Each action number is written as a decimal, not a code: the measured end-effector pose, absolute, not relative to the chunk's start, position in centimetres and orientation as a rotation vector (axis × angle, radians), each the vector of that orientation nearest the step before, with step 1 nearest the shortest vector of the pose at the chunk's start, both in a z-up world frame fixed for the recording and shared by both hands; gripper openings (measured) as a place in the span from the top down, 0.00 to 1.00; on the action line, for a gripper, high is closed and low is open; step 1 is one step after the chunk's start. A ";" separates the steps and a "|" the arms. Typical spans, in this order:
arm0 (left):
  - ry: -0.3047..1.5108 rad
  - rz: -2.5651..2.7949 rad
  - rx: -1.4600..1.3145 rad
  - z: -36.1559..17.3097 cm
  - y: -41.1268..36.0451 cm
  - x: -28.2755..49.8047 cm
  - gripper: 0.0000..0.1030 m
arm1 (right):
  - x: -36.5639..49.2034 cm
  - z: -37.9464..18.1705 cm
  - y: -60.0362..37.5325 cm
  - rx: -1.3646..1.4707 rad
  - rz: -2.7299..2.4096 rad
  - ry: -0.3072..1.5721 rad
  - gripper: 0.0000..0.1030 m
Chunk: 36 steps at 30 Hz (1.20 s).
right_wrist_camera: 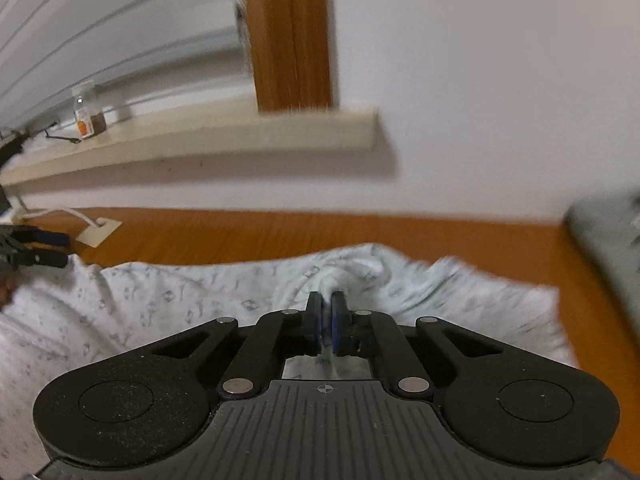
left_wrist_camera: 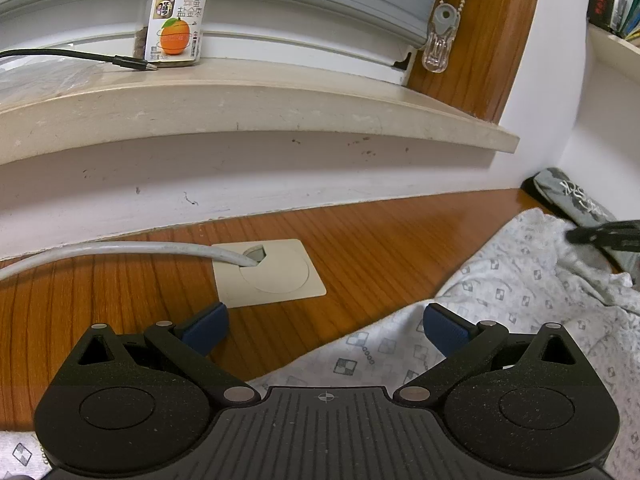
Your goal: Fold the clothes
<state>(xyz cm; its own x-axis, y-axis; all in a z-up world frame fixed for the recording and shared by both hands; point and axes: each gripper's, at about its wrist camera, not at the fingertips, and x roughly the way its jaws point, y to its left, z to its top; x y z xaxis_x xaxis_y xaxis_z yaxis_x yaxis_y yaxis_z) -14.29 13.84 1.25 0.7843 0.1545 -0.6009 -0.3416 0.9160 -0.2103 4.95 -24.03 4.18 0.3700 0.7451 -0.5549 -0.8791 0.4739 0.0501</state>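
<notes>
Here the left gripper [left_wrist_camera: 326,328] gapes over the garment [left_wrist_camera: 520,280]; the right gripper [right_wrist_camera: 327,312] pinches it; jar [left_wrist_camera: 174,16] nearly empty.

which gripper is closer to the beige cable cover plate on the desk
Left. The left gripper hovers open just in front of the cable cover plate; the right gripper grips the garment farther away.

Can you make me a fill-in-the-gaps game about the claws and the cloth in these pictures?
1. The right claw is ____ on the patterned cloth.
2. The left claw is ____, gripping nothing.
3. The jar on the windowsill has a picture of an ____ on its label.
4. The cloth lies on a ____ desk.

Missing words: shut; open; orange; wooden
</notes>
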 end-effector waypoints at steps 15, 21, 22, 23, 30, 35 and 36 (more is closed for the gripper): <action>0.618 0.276 -0.306 1.3 13.6 -14.3 0.00 | 4.3 4.6 -27.0 -0.276 1.064 0.570 0.61; 0.621 0.276 -0.298 1.3 13.5 -14.2 0.00 | 9.5 3.4 -27.3 -0.148 0.989 0.691 0.51; 0.621 0.275 -0.298 1.3 13.5 -14.2 0.00 | 10.4 3.2 -27.3 -0.126 0.976 0.711 0.51; 0.620 0.275 -0.298 1.3 13.5 -14.2 0.00 | 11.2 3.0 -27.3 -0.099 0.970 0.731 0.51; 0.620 0.275 -0.299 1.2 13.5 -14.2 0.00 | 12.0 1.4 -24.1 -0.116 0.977 0.798 0.51; 0.620 0.274 -0.300 1.2 13.5 -14.2 0.00 | 12.3 1.9 -22.9 -0.174 0.983 0.750 0.97; 0.620 0.274 -0.300 1.2 13.5 -14.2 0.00 | 12.5 2.1 -22.7 -0.184 0.971 0.730 0.98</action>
